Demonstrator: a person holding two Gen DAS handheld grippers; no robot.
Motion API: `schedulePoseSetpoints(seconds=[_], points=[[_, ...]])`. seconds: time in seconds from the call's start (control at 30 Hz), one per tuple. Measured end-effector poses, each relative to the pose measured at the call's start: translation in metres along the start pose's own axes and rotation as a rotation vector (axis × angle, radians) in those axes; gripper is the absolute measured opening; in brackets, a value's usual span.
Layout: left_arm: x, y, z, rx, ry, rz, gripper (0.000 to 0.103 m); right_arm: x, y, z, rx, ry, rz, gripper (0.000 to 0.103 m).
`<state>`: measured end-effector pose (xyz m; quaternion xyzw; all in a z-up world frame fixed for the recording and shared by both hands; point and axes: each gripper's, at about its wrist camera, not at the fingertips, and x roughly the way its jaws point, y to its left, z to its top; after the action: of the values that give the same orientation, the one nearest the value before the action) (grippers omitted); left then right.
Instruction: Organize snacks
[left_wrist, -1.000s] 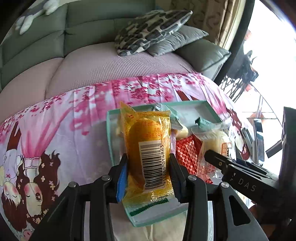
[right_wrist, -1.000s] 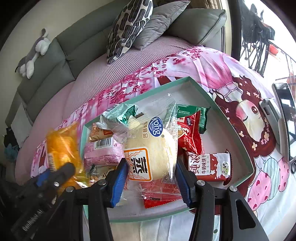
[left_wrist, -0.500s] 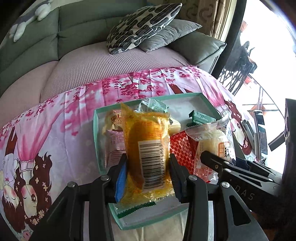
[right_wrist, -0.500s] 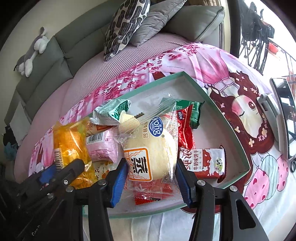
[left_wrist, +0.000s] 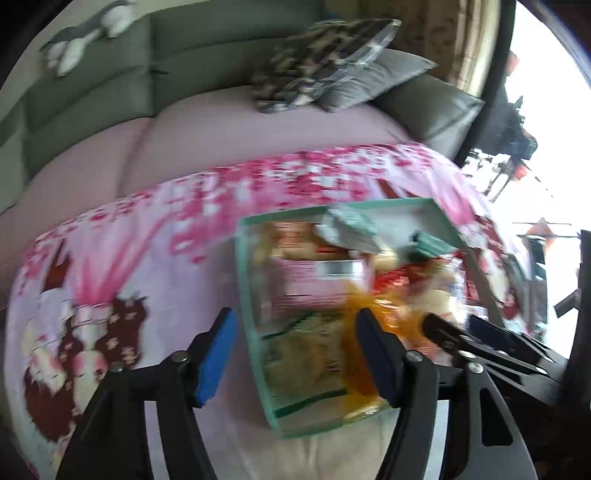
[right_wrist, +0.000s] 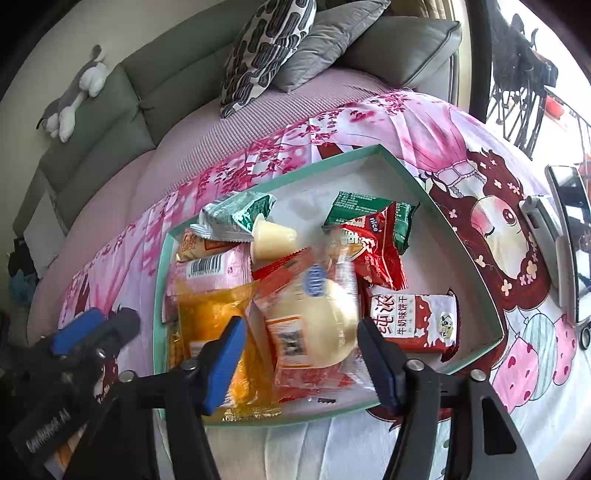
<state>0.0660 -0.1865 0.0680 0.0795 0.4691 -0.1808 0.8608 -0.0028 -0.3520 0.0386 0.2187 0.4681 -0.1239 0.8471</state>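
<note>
A teal-rimmed tray (right_wrist: 458, 251) holds several snack packets on a pink printed cloth. My right gripper (right_wrist: 301, 358) is open above the tray's near side; a clear-wrapped white bun (right_wrist: 317, 325) lies between its fingers in the tray. An orange packet (right_wrist: 210, 317) lies in the tray at the near left. My left gripper (left_wrist: 295, 354) is open and empty over the tray's near-left corner (left_wrist: 258, 332); that view is blurred. The left gripper also shows in the right wrist view (right_wrist: 92, 328).
Red packets (right_wrist: 376, 254), a green packet (right_wrist: 369, 210), a jelly cup (right_wrist: 273, 240) and a pink packet (right_wrist: 210, 269) fill the tray. A phone (right_wrist: 569, 236) lies on the cloth at the right. Sofa cushions (right_wrist: 273, 55) stand behind.
Both grippers have opened. The orange packet and the bun have dropped into the tray. The left gripper has swung left of the tray.
</note>
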Motion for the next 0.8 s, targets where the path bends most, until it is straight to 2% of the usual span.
schedulePoseSetpoints(seconds=[0.07,0.17,0.2,0.23,0.27,0.47,0.5,0.57,0.8], points=[[0.0,0.011,-0.004,-0.03,0.01,0.048,0.069,0.0,0.002,-0.002,-0.008,0.005,0.007,0.079],[0.004,0.03,-0.011,-0.081,0.036,0.107,0.071,-0.004,0.008,-0.006,-0.025,-0.008,0.011,0.085],[0.005,0.035,-0.014,-0.096,0.041,0.119,0.074,-0.006,0.01,-0.007,-0.033,-0.017,0.015,0.089],[0.006,0.043,-0.017,-0.116,0.05,0.134,0.082,-0.007,0.012,-0.008,-0.036,-0.022,0.017,0.095],[0.006,0.048,-0.02,-0.13,0.056,0.146,0.084,-0.008,0.015,-0.01,-0.042,-0.025,0.021,0.103],[0.001,0.076,-0.036,-0.195,0.06,0.223,0.086,-0.012,0.036,-0.017,-0.1,-0.038,0.027,0.103],[0.0,0.079,-0.039,-0.2,0.06,0.236,0.087,-0.013,0.04,-0.02,-0.11,-0.041,0.026,0.103],[0.0,0.085,-0.044,-0.207,0.066,0.253,0.097,-0.013,0.045,-0.024,-0.125,-0.039,0.018,0.103],[-0.007,0.098,-0.058,-0.238,0.086,0.266,0.098,-0.015,0.059,-0.04,-0.171,-0.039,-0.003,0.103]])
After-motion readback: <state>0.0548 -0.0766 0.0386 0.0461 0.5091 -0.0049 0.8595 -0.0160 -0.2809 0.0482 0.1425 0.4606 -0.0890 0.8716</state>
